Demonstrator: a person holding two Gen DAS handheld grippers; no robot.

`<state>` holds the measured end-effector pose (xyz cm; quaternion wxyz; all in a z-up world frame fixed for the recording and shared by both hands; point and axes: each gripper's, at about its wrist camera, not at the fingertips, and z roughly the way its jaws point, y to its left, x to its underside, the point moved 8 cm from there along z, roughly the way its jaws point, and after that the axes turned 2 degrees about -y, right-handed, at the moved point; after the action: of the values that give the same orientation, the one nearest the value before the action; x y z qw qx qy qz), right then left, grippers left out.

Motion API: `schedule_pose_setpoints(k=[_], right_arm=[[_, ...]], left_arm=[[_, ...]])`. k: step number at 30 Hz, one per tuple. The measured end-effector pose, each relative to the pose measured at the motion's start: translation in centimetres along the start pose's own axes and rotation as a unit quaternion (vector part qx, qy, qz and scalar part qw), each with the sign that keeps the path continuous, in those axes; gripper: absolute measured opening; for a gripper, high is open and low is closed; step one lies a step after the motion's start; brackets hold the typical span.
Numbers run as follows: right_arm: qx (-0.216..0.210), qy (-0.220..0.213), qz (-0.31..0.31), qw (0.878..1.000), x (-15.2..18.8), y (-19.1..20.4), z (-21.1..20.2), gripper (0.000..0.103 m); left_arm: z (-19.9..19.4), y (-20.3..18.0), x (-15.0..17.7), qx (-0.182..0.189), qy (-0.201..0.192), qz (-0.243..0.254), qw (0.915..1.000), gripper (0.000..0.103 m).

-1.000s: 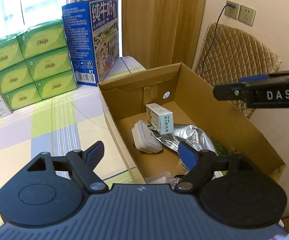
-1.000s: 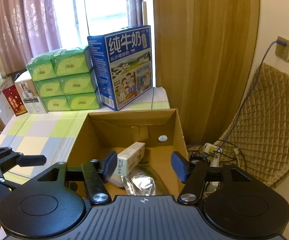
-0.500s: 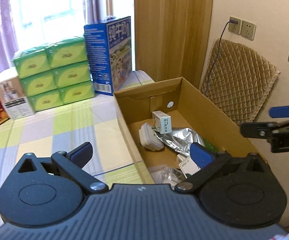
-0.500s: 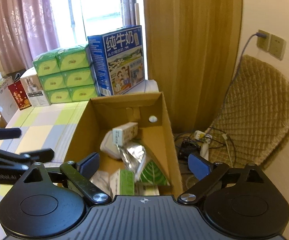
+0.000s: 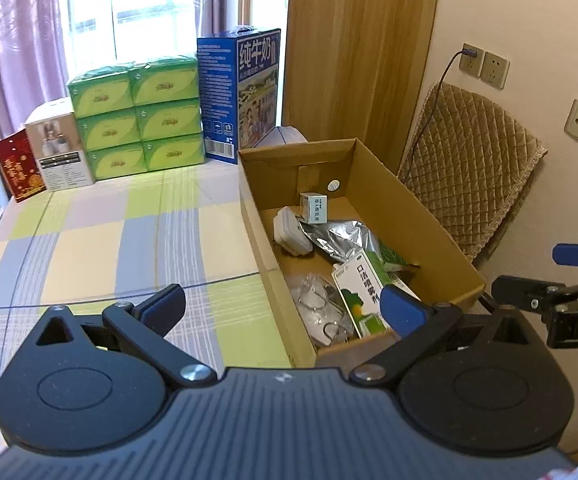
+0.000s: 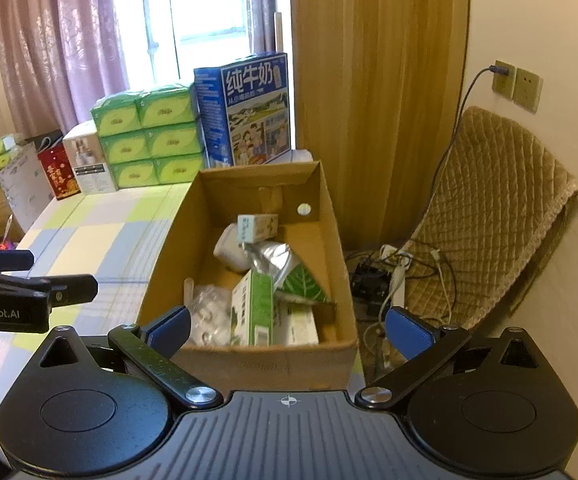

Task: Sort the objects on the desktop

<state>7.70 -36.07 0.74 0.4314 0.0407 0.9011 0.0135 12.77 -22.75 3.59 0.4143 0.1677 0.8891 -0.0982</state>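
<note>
Both the left gripper [image 5: 283, 304] and the right gripper [image 6: 287, 326] are spread wide and empty. The sorted objects are gathered inside the cardboard box [image 5: 409, 200] at the tabletop's right edge, presumably for containment.

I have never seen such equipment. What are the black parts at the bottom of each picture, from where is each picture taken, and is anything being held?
A person holds two hand tools, each with two fingers and its own camera looking forward. One picture comes from the left gripper, the other from the right gripper. Each also sees the other tool at its edge. Both are open and hold nothing. On the checked tablecloth stands a cardboard box containing a green and white carton, a silver foil bag and a small white box. Green tissue packs and a blue milk carton stand behind.
</note>
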Motion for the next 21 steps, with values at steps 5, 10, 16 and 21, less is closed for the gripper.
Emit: schedule_pose_setpoints(k=[5,10,16,21], right_arm=[[-0.002,0.001,0.005,1.0,1.0,0.7,-1.8,0.101],[0.004,-0.007,-0.007,1.0,1.4,1.4,-3.4,0.101],[-0.008,-0.009,0.007,1.0,1.9,2.1,-4.5,0.101],[-0.002,-0.002,-0.005,1.0,2.8,2.8,-4.6,0.101]], left_arm=[[-2.3,-0.1,1.0,-0.016,-0.018,-0.012,0.9996,0.102],[-3.9,-0.1,2.0,-0.017,-0.025,-0.029,0.9991,0.102],[-5.1,-0.1,2.9,-0.007,-0.021,-0.045,0.9987,0.102],[-5.4,-0.2,3.6,-0.004,-0.013,-0.05,0.9986,0.102]])
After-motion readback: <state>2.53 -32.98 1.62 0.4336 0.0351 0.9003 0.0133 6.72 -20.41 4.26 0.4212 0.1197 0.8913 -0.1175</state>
